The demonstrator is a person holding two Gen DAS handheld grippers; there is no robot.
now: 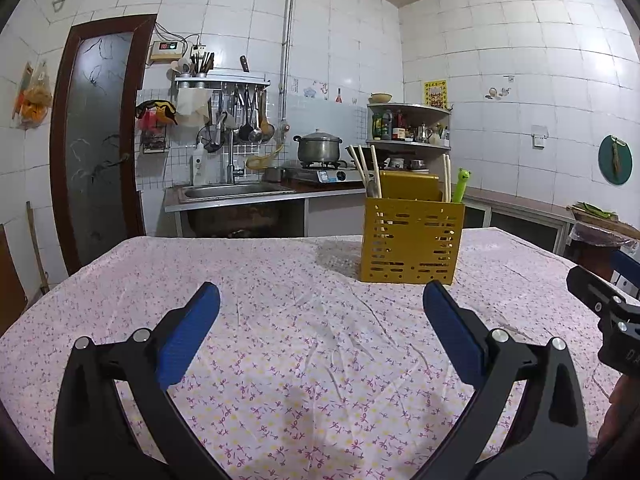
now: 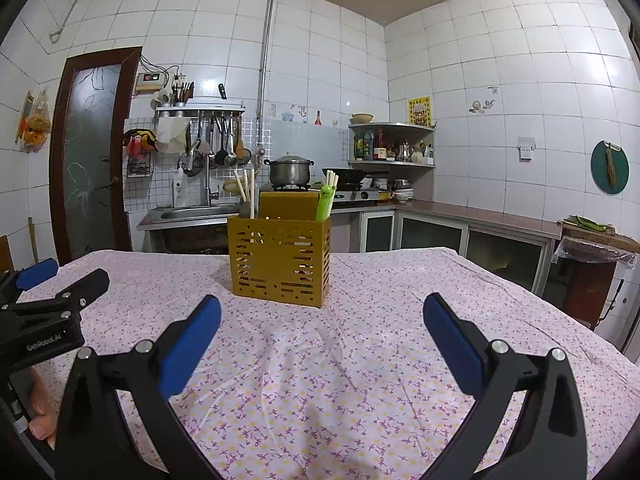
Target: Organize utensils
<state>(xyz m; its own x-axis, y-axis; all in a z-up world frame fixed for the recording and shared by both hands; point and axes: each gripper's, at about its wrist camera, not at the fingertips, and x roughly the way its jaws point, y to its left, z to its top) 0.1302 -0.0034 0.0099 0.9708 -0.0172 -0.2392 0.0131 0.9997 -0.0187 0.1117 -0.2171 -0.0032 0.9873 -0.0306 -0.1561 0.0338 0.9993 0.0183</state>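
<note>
A yellow slotted utensil holder [image 1: 412,240] stands upright on the table, also in the right wrist view [image 2: 280,262]. Pale chopsticks [image 1: 366,170] and a green utensil with a cartoon head [image 1: 461,186] stand in it; the right wrist view shows chopsticks [image 2: 245,194] and the green utensil [image 2: 325,202] too. My left gripper [image 1: 320,296] is open and empty, near the table, short of the holder. My right gripper [image 2: 322,308] is open and empty, also short of the holder. Each gripper's body shows at the edge of the other's view.
A floral pink tablecloth [image 1: 300,320] covers the table. Behind it are a sink [image 1: 236,190], a stove with a steel pot [image 1: 318,148], a corner shelf of bottles [image 1: 408,126] and a counter along the right wall [image 2: 480,214].
</note>
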